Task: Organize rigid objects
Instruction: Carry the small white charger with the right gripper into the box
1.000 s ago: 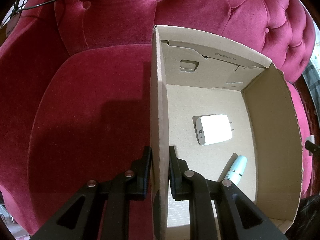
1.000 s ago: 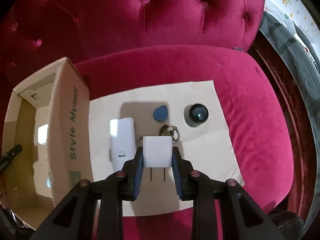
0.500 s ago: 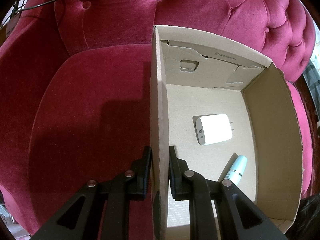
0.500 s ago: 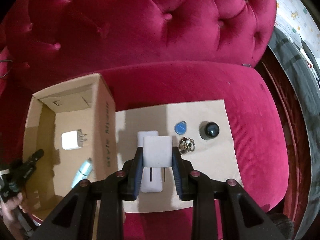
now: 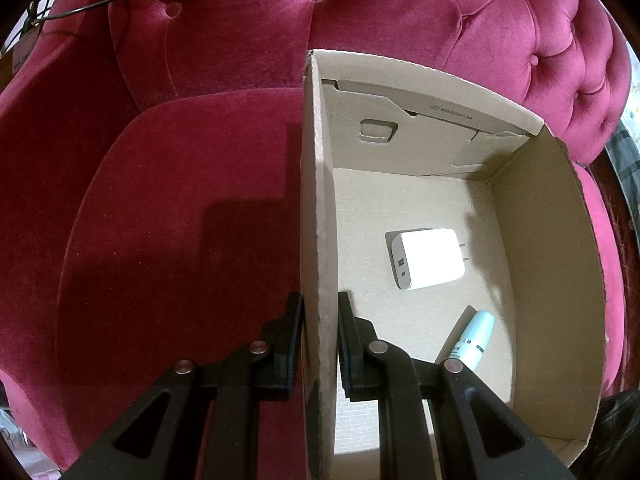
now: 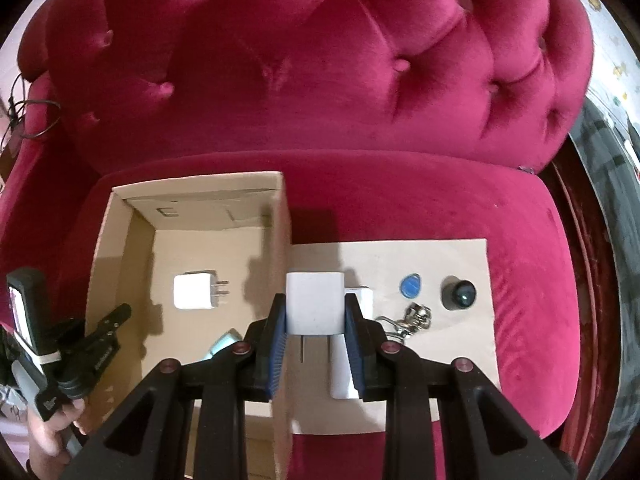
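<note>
Cardboard box [image 6: 280, 248] walls already enclose a white charger [image 6: 192, 292] and a pale tube [image 5: 474, 338], a white plug [image 6: 315, 302] is clamped in the right gripper [image 6: 316, 320] above the wall, the left gripper [image 5: 318, 340] is pinched on the opposite wall, while four items are left on the sheet [image 6: 472, 344].

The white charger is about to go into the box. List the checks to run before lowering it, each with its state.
1. Right gripper shut on small white plug-in charger cube: ok.
2. Left gripper clamping open cardboard box's wall: ok.
3. Bare floor free beside larger white charger and pale blue tube: ok.
4. Charger cube past the box wall: not ok, over the wall.
5. Prongs clear of the wall: cannot tell.
</note>
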Action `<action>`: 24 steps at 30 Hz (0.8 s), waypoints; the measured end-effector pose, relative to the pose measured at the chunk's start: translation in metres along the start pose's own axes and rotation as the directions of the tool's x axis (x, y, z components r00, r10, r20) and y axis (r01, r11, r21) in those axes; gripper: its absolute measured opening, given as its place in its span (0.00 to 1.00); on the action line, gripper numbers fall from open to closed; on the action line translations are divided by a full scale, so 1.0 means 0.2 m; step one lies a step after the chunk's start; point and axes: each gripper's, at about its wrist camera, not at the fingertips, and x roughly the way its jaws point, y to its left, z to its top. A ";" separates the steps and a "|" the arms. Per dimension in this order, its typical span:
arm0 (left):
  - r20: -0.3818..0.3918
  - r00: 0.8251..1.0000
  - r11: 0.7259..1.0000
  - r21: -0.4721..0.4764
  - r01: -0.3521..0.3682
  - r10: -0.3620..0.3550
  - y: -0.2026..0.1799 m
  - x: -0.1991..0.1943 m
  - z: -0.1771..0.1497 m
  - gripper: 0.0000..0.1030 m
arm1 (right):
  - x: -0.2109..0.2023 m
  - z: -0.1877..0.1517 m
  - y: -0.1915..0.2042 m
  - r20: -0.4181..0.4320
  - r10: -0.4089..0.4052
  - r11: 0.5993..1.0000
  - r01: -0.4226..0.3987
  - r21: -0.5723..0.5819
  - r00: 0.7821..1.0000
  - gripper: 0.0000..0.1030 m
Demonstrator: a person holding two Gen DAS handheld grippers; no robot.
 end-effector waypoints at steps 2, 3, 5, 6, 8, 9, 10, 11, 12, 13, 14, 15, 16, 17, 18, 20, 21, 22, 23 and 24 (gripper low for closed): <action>0.000 1.000 1.000 0.000 0.000 0.000 0.00 0.00 0.00 0.17 | 0.01 0.01 0.04 0.000 0.008 1.000 -0.008 -0.011 1.000 0.27; 0.000 1.000 1.000 0.000 0.000 0.000 0.00 0.00 0.00 0.17 | 0.01 0.01 0.05 -0.001 0.013 1.000 -0.013 -0.016 1.000 0.27; 0.000 1.000 1.000 0.000 0.000 0.000 0.00 0.00 0.00 0.17 | 0.02 0.02 0.09 -0.004 0.020 0.999 -0.020 -0.028 1.000 0.27; 0.000 1.000 1.000 0.000 0.000 0.000 0.00 0.00 0.00 0.17 | 0.03 0.02 0.12 -0.006 0.024 0.999 -0.024 -0.037 1.000 0.27; 0.000 1.000 1.000 0.001 -0.001 0.001 0.00 0.00 0.00 0.17 | 0.05 0.02 0.16 -0.012 0.027 0.998 -0.027 -0.058 1.000 0.27; 0.000 1.000 1.000 0.000 0.000 0.000 0.00 0.00 0.00 0.17 | 0.07 0.01 0.19 -0.016 0.029 0.997 -0.030 -0.067 0.999 0.27; 0.000 1.000 1.000 -0.001 0.001 -0.001 0.00 0.00 0.00 0.17 | 0.08 0.01 0.21 -0.021 0.034 0.997 -0.035 -0.075 0.999 0.27; 0.000 1.000 1.000 -0.002 0.002 -0.002 0.00 0.00 0.00 0.17 | 0.09 0.01 0.23 -0.024 0.038 0.996 -0.039 -0.080 0.999 0.27; 0.000 1.000 1.000 -0.002 0.003 -0.003 0.01 0.00 0.00 0.17 | 0.11 0.00 0.25 -0.028 0.042 0.995 -0.045 -0.087 0.999 0.27; 0.000 1.000 1.000 -0.002 0.004 -0.004 0.01 0.00 0.00 0.17 | 0.12 0.00 0.27 -0.034 0.050 0.994 -0.052 -0.093 0.998 0.27; 0.000 1.000 1.000 -0.002 0.004 -0.004 0.01 0.00 0.00 0.17 | 0.13 0.00 0.29 -0.038 0.057 0.993 -0.060 -0.097 0.998 0.27; 0.000 1.000 1.000 -0.002 0.003 -0.003 0.01 0.00 0.00 0.17 | 0.15 -0.01 0.31 -0.043 0.062 0.993 -0.066 -0.103 0.997 0.27; 0.000 1.000 1.000 -0.002 0.003 -0.003 0.01 0.00 0.00 0.17 | 0.16 -0.01 0.33 -0.047 0.067 0.991 -0.072 -0.112 0.997 0.27; 0.000 1.000 1.000 -0.002 0.003 -0.003 0.01 0.00 0.00 0.17 | 0.18 -0.02 0.35 -0.049 0.069 0.990 -0.075 -0.119 0.996 0.27; -0.001 1.000 1.000 -0.002 0.004 -0.004 0.01 0.00 0.00 0.17 | 0.19 -0.02 0.36 -0.050 0.074 0.989 -0.080 -0.127 0.996 0.27; -0.001 1.000 1.000 -0.003 0.005 -0.005 0.01 0.01 0.00 0.17 | 0.23 -0.03 0.40 -0.060 0.078 0.987 -0.086 -0.139 0.995 0.27; -0.002 1.000 1.000 -0.004 0.005 -0.005 0.02 0.00 0.01 0.17 | 0.25 -0.04 0.41 -0.067 0.083 0.986 -0.092 -0.141 0.994 0.27; -0.002 1.000 1.000 -0.003 0.005 -0.005 0.02 0.00 0.01 0.17 | 0.27 -0.04 0.42 -0.074 0.091 0.985 -0.101 -0.140 0.993 0.27; -0.002 1.000 1.000 -0.004 0.005 -0.005 0.02 0.00 0.01 0.17 | 0.29 -0.05 0.43 -0.078 0.096 0.984 -0.106 -0.141 0.992 0.27; -0.002 1.000 1.000 -0.005 0.006 -0.006 0.02 0.00 0.01 0.17 | 0.31 -0.06 0.45 -0.082 0.097 0.984 -0.108 -0.143 0.992 0.27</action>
